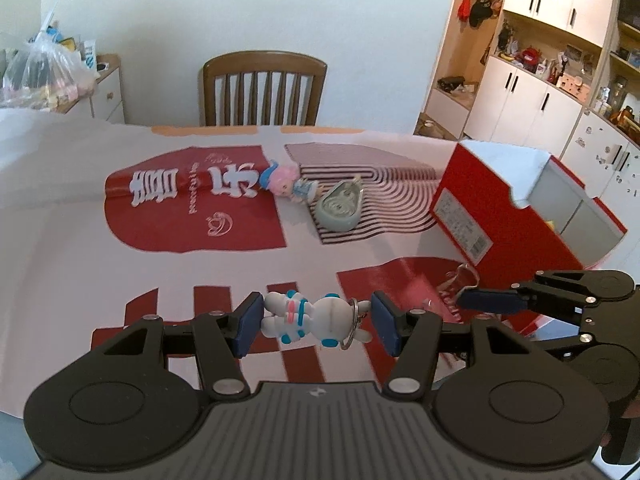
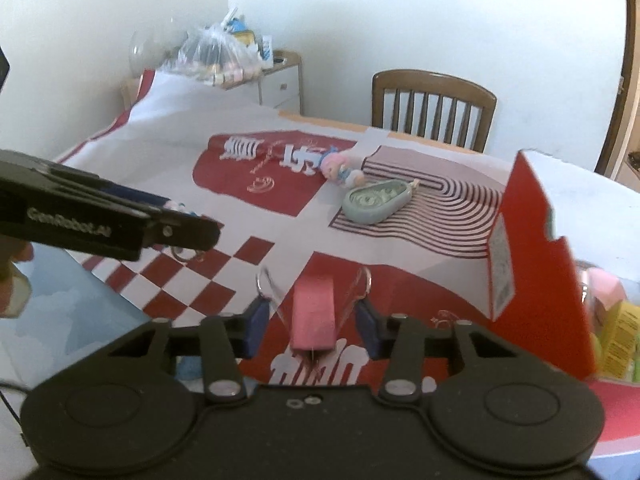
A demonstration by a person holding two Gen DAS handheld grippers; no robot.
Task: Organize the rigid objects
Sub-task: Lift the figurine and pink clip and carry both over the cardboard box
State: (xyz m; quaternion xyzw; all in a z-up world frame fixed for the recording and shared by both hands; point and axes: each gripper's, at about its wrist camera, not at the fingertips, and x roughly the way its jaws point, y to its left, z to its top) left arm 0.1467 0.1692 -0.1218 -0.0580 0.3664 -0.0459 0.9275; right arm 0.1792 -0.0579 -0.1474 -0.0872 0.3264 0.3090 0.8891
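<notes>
White hard-plastic rabbit keychain (image 1: 306, 317), lower centre, clamped lengthwise in left gripper (image 1: 314, 322); light, slippery. Right gripper (image 2: 314, 322) pinching clear pink charm (image 2: 314, 316), fragile-looking.

Left tool (image 1: 316, 322) clamped on load; right tool (image 2: 312, 326) pads gripping load.

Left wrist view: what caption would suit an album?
Left gripper clamps a white rabbit keychain above the patterned tablecloth, red box nearby.
</notes>
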